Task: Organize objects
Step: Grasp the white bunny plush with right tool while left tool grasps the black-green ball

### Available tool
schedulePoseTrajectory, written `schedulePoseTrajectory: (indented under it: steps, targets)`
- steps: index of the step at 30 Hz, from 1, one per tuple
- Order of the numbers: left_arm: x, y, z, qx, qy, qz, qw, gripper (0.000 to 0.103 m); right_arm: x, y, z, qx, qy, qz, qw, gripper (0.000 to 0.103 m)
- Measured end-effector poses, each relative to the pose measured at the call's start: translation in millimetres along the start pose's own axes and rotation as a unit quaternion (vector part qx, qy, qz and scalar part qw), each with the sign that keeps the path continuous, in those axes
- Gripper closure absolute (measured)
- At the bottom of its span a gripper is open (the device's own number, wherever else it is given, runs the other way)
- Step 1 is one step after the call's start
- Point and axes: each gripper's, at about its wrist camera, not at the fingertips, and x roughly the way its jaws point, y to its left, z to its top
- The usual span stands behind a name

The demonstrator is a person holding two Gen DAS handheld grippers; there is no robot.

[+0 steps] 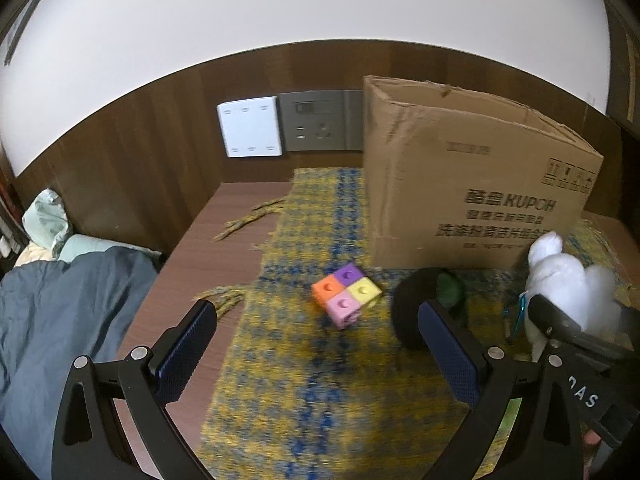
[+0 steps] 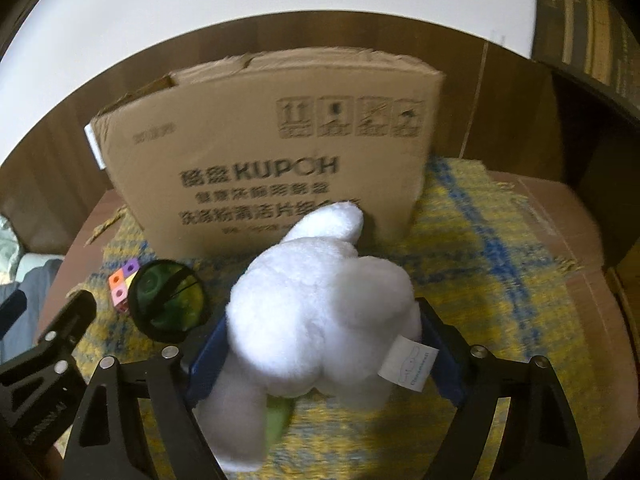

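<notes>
Right claw (image 2: 320, 354) clamped around white plush toy (image 2: 320, 300), left claw (image 1: 320, 344) spread wide, empty, above yellow-blue cloth (image 1: 304, 380)

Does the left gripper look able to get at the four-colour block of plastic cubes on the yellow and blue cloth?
Probably yes. The left gripper is open and empty, and the four-colour block of plastic cubes lies just ahead on bare yellow and blue cloth, apart from the round black object.

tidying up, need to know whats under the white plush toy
Under the white plush toy lies the yellow and blue cloth, and a bit of something green peeks out. The rest of it is covered.
</notes>
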Motion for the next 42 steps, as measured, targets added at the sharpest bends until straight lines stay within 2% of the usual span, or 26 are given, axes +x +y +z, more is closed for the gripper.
schedulePoseTrajectory:
  steps: [9,13,15,21,42]
  targets:
    - [15,-38,-2,0.019,0.02,-0.022,0.9994,0.002,-5,-32,7,0.019,-0.016,-0.016,1.0,0.018]
    - [23,-52,-3,0.029,0.028,-0.029,0.9988,0.008,-3,-42,8,0.023,-0.017,-0.022,0.999,0.018]
    - [28,-58,-4,0.033,0.036,-0.034,0.9983,0.018,-2,-48,8,0.027,-0.016,-0.022,0.999,0.019]
    - [44,-70,-8,0.044,0.059,-0.046,0.9962,0.041,0,-54,8,0.03,-0.016,-0.023,0.999,0.019]
    - [32,-70,-8,0.056,0.043,-0.042,0.9967,0.044,-8,-50,7,0.025,-0.025,-0.02,0.999,0.019]
